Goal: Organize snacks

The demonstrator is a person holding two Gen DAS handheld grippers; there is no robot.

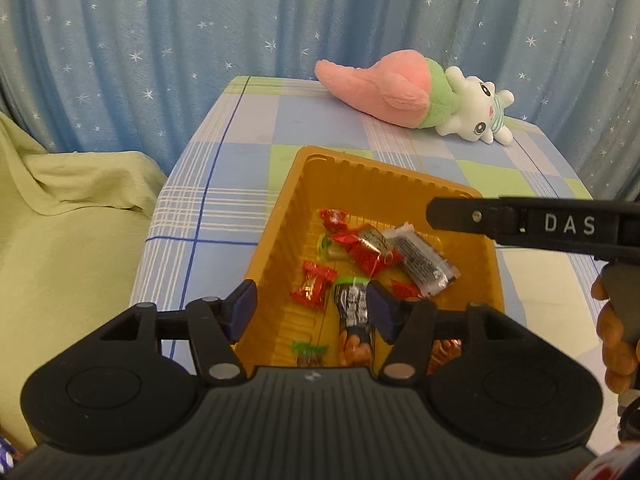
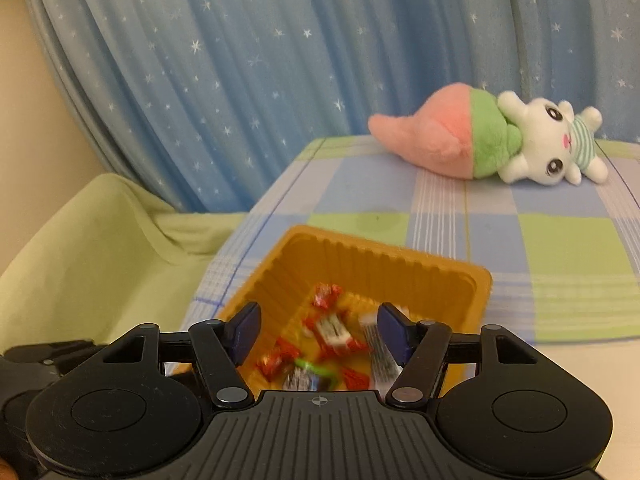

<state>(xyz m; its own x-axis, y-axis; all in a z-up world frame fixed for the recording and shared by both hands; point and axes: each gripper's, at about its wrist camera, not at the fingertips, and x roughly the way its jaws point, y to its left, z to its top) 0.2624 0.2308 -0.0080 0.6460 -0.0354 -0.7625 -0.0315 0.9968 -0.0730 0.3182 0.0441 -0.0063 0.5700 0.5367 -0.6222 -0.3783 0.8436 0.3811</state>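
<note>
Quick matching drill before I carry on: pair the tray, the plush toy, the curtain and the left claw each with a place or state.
1. tray
2. plush toy
3. curtain
4. left claw

a. hangs behind the table
b. open, above the tray
c. holds wrapped snacks
d. lies at the table's far edge

Pairs: 1-c, 2-d, 3-a, 4-b

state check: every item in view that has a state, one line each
left hand-held gripper: open, nothing clamped, over the tray
right hand-held gripper: open, empty, over the tray
orange tray: upright on the checked tablecloth, holds wrapped snacks
plush toy: lying on its side at the table's far edge
</note>
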